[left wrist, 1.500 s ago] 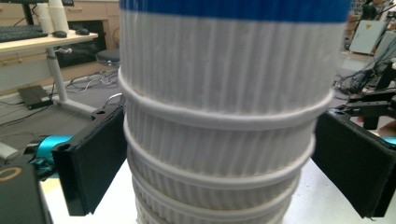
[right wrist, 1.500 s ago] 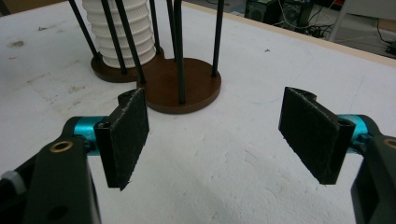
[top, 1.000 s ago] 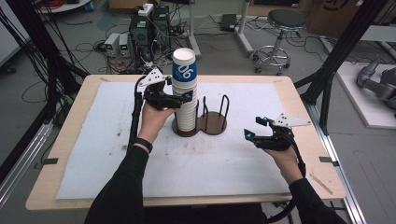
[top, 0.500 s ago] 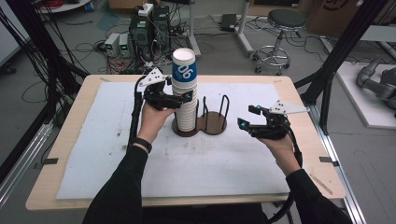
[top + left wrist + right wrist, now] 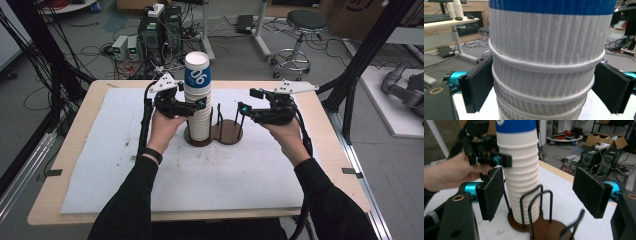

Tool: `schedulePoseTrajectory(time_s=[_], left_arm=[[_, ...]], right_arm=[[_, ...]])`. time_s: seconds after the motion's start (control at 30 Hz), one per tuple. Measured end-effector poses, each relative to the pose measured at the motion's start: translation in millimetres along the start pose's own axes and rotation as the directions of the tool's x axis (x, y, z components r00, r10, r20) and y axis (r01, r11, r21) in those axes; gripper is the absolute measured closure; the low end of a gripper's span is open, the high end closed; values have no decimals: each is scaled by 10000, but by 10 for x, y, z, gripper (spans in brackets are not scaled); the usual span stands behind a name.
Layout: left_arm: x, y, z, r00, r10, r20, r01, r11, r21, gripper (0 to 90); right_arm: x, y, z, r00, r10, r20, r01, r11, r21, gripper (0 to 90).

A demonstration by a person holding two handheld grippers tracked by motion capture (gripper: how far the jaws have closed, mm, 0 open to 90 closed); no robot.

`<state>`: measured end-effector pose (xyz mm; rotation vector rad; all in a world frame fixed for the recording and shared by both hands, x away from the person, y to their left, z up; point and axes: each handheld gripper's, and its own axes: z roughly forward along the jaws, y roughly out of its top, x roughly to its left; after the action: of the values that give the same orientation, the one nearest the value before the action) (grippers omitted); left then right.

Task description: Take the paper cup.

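A tall stack of white ribbed paper cups (image 5: 198, 107), its top cup banded blue, stands in the left ring of a brown holder (image 5: 226, 135) with black wire posts. My left gripper (image 5: 195, 106) grips the stack about halfway up. In the left gripper view its black pads (image 5: 477, 86) press both sides of the stack (image 5: 544, 75). My right gripper (image 5: 246, 109) hovers open just right of the holder's empty ring. In the right gripper view its wide-set pads (image 5: 491, 192) frame the stack (image 5: 521, 177) and the wire posts (image 5: 536, 207), touching neither.
The holder sits mid-table on a white mat (image 5: 240, 180) over a wooden tabletop (image 5: 75, 165). Black frame poles (image 5: 360, 65) rise beside the table's right edge. A stool (image 5: 300, 22) and electronics boxes (image 5: 152, 35) stand on the floor beyond.
My right gripper has moved left and up from the right side of the mat to just beside the holder. The left gripper and the stack have stayed put.
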<state>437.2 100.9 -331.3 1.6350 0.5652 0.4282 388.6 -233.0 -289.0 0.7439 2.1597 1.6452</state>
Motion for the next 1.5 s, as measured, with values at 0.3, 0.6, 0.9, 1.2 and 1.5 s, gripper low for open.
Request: schedulePoseTrajectory(time_s=[0.3,0.6,0.9,1.2,1.5], left_arm=[[-1,1,1,10000,58,-3,-58,10000,-2,113],[1,3,-1,10000,94,-1,-94,10000,13,113],[0,3,-1,9999,119,-3,-119,9999,17,114],[-8,3,7,9999,173,-8,-173,9998,23,114],[-7,4,4,9998,175,-15,-175,9998,25,114]], right_arm=[[70,390,273,9997,42,-221,-49,9995,-324,215],[180,712,559,9983,-129,-560,105,9990,-445,204],[239,929,836,9985,81,-535,-94,9996,-248,202],[305,1020,1087,9996,-68,-276,85,9982,596,227],[328,1052,1068,9992,-274,-286,283,9990,348,285]])
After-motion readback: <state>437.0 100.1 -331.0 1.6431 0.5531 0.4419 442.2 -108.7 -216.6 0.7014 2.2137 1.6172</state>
